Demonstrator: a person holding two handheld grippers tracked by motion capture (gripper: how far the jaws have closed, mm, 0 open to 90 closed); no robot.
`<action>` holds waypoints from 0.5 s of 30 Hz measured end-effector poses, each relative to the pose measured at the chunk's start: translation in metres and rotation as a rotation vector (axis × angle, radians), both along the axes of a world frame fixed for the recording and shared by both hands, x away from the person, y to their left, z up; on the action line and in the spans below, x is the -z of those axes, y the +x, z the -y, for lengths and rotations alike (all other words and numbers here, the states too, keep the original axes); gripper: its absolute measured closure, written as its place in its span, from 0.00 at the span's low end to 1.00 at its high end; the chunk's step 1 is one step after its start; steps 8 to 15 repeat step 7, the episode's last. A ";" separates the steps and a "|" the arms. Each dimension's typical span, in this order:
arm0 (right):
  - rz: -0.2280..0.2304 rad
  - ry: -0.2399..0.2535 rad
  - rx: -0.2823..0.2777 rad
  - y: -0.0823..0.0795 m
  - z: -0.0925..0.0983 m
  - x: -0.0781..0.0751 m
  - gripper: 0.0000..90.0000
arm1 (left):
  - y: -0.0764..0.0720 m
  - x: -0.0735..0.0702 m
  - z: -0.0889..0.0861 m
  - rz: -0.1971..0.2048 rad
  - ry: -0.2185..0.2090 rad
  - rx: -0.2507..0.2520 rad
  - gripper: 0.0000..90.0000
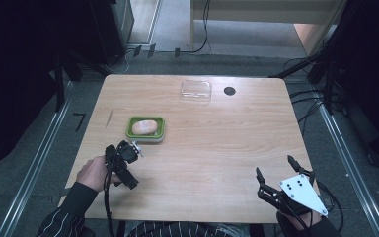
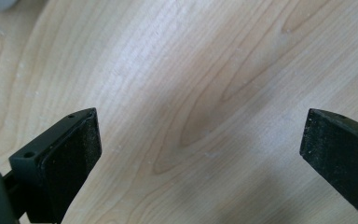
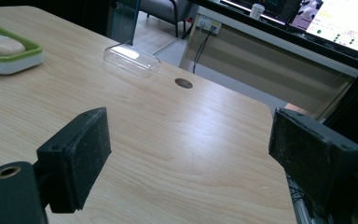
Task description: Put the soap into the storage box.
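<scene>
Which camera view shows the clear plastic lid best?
The right gripper view: the clear plastic lid lies close, its rim and shiny top plain. The high view shows the lid whole but small and faint at the table's far edge. The left gripper view looks at bare wood.

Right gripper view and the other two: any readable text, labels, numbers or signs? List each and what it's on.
None can be read.
Monitor, right gripper view, top right: coloured dots and rows of text, too small and blurred to read.
Floor mark, high view, left of the table: black tape shaped like a "7", may be only a corner marker.
Soap dish, clear lid: no visible print.
</scene>
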State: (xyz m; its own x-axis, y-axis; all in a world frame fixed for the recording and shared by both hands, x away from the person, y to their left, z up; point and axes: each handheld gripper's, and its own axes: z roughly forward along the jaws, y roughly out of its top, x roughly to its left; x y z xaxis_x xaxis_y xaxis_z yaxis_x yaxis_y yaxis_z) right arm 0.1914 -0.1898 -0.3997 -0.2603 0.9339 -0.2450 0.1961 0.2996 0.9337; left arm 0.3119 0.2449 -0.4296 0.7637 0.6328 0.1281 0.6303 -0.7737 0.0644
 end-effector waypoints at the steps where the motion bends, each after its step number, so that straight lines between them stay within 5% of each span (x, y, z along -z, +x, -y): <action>1: -0.002 0.003 0.001 0.000 0.000 0.000 0.15 | -0.002 0.002 -0.001 0.000 -0.005 -0.008 0.00; 15: -0.001 0.005 0.003 0.000 0.001 0.000 0.15 | -0.006 0.006 -0.003 -0.010 -0.005 -0.009 0.00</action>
